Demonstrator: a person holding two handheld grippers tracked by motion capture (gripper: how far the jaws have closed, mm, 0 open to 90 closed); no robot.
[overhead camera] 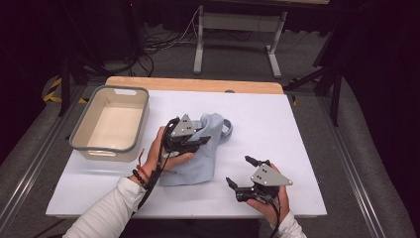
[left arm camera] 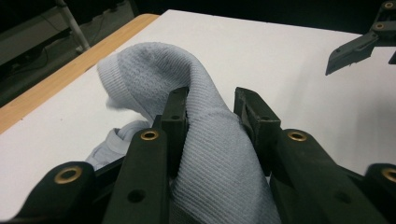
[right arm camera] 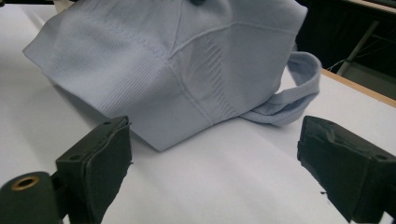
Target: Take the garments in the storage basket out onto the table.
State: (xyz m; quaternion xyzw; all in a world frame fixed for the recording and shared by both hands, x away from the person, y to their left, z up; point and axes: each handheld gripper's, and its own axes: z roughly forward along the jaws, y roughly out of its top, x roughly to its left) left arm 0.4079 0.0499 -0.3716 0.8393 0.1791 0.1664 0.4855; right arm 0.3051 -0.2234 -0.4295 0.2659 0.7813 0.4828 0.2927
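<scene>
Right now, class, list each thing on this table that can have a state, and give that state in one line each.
Light blue garment: crumpled, partly lifted off the table, a strap loop lying at its far side.
Left gripper: jaws closed on a raised fold of the garment.
Right gripper: jaws wide open, nothing between them, near the garment's edge.
Bin: upright, open-topped, empty.
</scene>
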